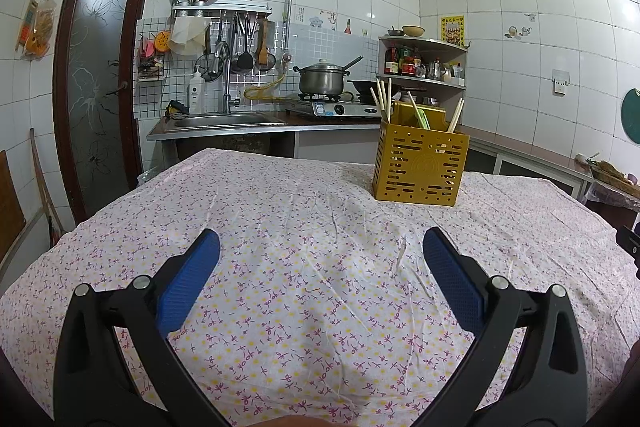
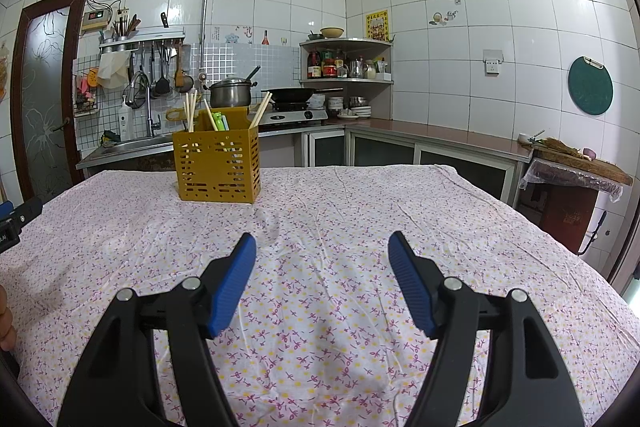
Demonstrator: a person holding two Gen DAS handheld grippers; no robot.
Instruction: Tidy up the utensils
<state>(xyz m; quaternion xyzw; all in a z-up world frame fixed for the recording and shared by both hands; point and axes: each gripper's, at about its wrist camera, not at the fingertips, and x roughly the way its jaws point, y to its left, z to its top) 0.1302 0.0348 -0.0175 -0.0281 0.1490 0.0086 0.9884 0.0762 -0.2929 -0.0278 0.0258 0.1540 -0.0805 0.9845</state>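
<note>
A yellow perforated utensil holder point(image 1: 420, 165) point(image 2: 218, 167) stands on the far part of the flowered tablecloth point(image 1: 304, 227) point(image 2: 340, 227). Several wooden chopsticks point(image 1: 383, 103) point(image 2: 190, 111) and a green-handled utensil point(image 1: 422, 119) point(image 2: 217, 119) stick up out of it. My left gripper point(image 1: 321, 247) hovers over the cloth near the front, open, with nothing between its blue pads point(image 1: 188, 287). My right gripper point(image 2: 322, 247) is also open and empty, its blue pads point(image 2: 232, 287) spread wide. The holder is well ahead of both grippers.
Behind the table runs a kitchen counter with a sink point(image 1: 224, 121), a gas stove with a steel pot point(image 1: 322, 77) and a wok point(image 2: 290, 93), and a corner shelf of bottles point(image 2: 344, 63). A chopping block point(image 2: 580, 163) stands at the right. The other gripper's edge point(image 2: 16, 219) shows at the left.
</note>
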